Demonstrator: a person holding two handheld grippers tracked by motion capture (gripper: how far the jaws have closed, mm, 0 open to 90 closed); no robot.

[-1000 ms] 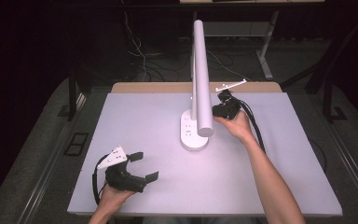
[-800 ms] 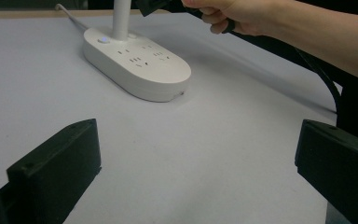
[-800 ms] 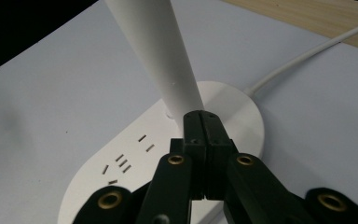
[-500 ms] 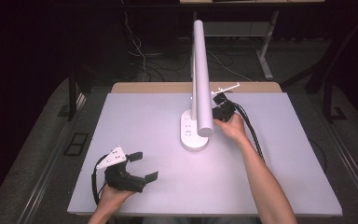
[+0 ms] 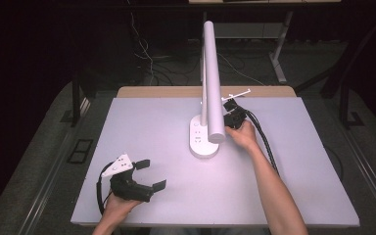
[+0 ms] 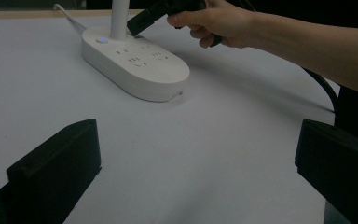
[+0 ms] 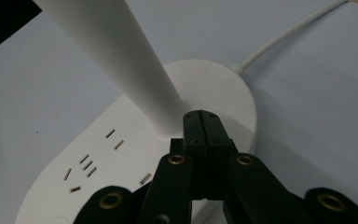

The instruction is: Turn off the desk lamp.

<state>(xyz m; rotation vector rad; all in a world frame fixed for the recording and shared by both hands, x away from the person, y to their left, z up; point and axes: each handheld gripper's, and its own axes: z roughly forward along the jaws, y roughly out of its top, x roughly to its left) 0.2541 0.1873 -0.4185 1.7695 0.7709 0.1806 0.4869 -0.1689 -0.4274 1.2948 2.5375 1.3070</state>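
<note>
A white desk lamp stands mid-table: an oval base (image 5: 204, 142) with socket slots, an upright pole and a long tube head (image 5: 211, 73). My right gripper (image 5: 229, 113) is shut with nothing between its jaws. In the right gripper view its closed tips (image 7: 200, 116) rest at the foot of the pole (image 7: 121, 60), just over the base (image 7: 116, 163). The left gripper view shows that gripper (image 6: 137, 23) beside the pole, over the base (image 6: 135, 63), where a small lit button (image 6: 101, 40) glows. My left gripper (image 5: 152, 174) lies open on the table at the front left, jaws wide (image 6: 196, 154).
The lamp's white cable (image 7: 284, 37) runs off the base toward the table's back edge. The white table top (image 5: 293, 186) has a wooden strip (image 5: 156, 91) at the back. My right forearm (image 5: 274, 191) crosses the table's right half. Dark floor and cables lie beyond.
My right gripper has come down and a little left, from beside the lamp head to the foot of the pole over the base. The left gripper has stayed put.
</note>
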